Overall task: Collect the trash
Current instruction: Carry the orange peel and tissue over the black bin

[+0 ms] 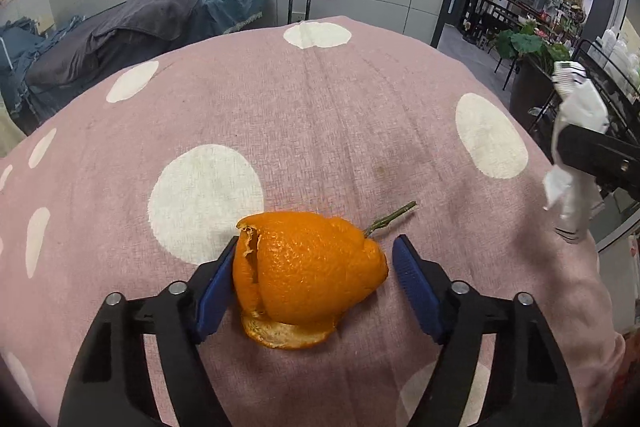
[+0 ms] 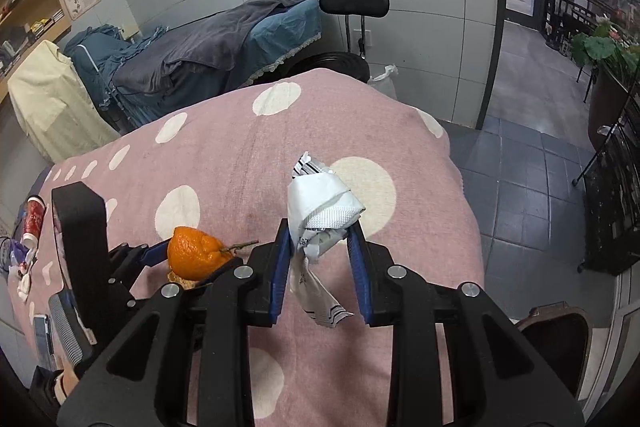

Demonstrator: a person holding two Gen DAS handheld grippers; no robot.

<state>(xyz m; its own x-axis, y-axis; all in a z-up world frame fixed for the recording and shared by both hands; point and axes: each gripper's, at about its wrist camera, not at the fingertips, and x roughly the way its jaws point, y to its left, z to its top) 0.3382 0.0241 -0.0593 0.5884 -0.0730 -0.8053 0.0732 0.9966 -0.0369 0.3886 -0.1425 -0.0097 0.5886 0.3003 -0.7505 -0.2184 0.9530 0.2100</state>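
Observation:
An orange peel [image 1: 306, 273] with a short green stem lies on the pink polka-dot cloth [image 1: 320, 115]. My left gripper [image 1: 314, 259] is open around it; the left pad touches the peel, the right pad stands a little apart. The peel also shows in the right wrist view [image 2: 194, 255] with the left gripper [image 2: 188, 261] beside it. My right gripper [image 2: 320, 239] is shut on a crumpled white wrapper [image 2: 320, 215] and holds it above the cloth. The wrapper also shows at the right edge of the left wrist view [image 1: 576, 155].
The cloth-covered table [image 2: 280, 147] ends at right over a grey tiled floor [image 2: 528, 187]. A black chair [image 2: 354, 5] and a bed with grey and blue covers [image 2: 208, 47] stand behind. A red can [image 2: 34, 221] and small items lie at far left.

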